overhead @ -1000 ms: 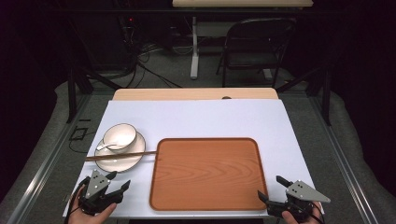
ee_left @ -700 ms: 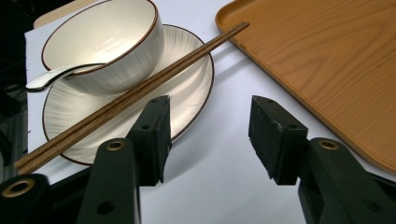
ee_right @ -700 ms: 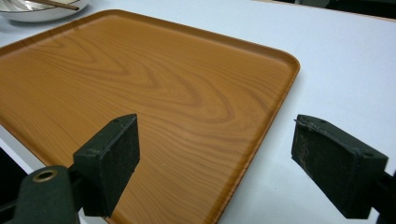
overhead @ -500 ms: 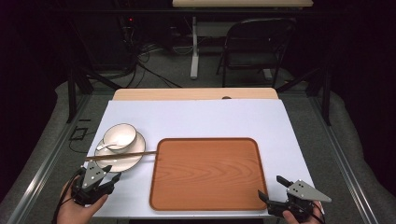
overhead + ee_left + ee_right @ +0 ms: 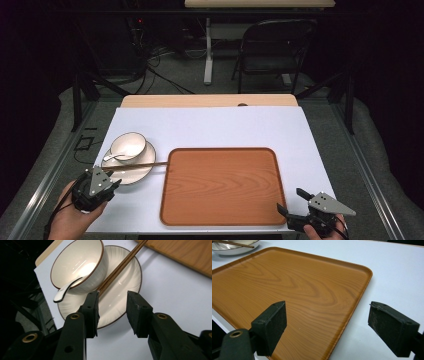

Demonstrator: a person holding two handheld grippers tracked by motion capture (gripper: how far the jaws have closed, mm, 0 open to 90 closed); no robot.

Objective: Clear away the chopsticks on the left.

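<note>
At table's near-left corner, the left gripper (image 5: 113, 184) sits just short of the saucer (image 5: 125, 300), jaws partly apart and just been closing, w/ nothing pinched between them yet. They line up on the near end of the chopsticks (image 5: 120, 267), which lie propped across the saucer beside the bowl (image 5: 77, 265) w/ far tips reaching the wooden tray (image 5: 222, 185); probably laid that way so the raised end is easy to grab. A white spoon (image 5: 65, 290) leans in the bowl, handle over the rim. Near-right, the right gripper (image 5: 329, 325) hangs w/ jaws wide open, empty, aimed over the tray's corner; prob. waiting to steady or receive. Count: 1 bowl, 1 saucer, 1 spoon, 1 pair of chopsticks, 1 tray, 2 grippers.
</note>
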